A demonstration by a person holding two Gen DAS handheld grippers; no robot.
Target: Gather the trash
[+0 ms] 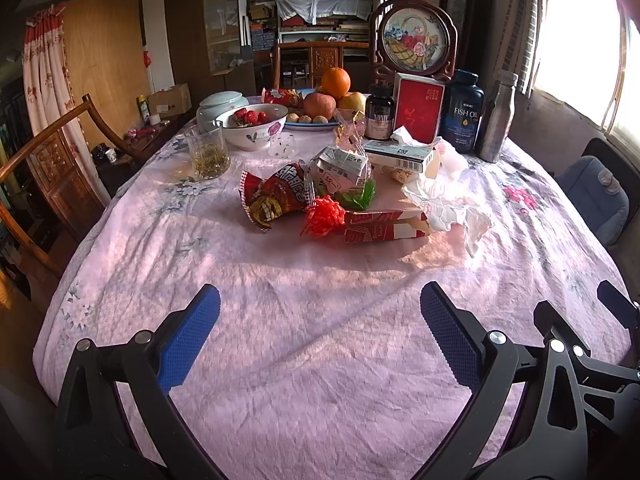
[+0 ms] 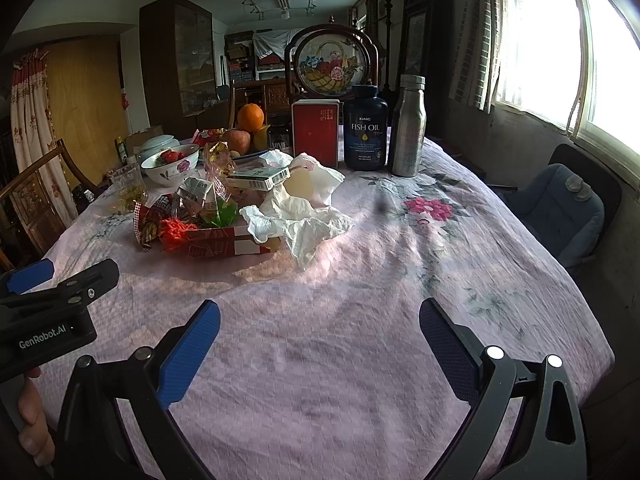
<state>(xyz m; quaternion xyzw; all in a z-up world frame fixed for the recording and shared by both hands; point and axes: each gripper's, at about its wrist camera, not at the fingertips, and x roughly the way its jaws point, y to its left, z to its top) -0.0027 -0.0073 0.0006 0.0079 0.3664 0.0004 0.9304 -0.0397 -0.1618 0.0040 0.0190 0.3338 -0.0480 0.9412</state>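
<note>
Both tools stand with fingers spread wide, holding nothing, low over the bare near part of the desk point(image 1: 320, 360). The trash lies in one cluster ahead of the left tool point(image 1: 320, 320): a red snack wrapper point(image 1: 276, 196), a flattened red carton point(image 1: 384, 226) with its long axis running left to right, and crumpled tissue point(image 1: 448, 200) at the right end. From the right tool point(image 2: 320, 332) the cluster lies ahead and to the left, the tissue point(image 2: 304, 224) nearest it. The left tool appears better lined up on the wrapper. No bin shows in either view. Items beneath the pile overlap and cannot be separated. Bottles and fruit stand beyond.
</note>
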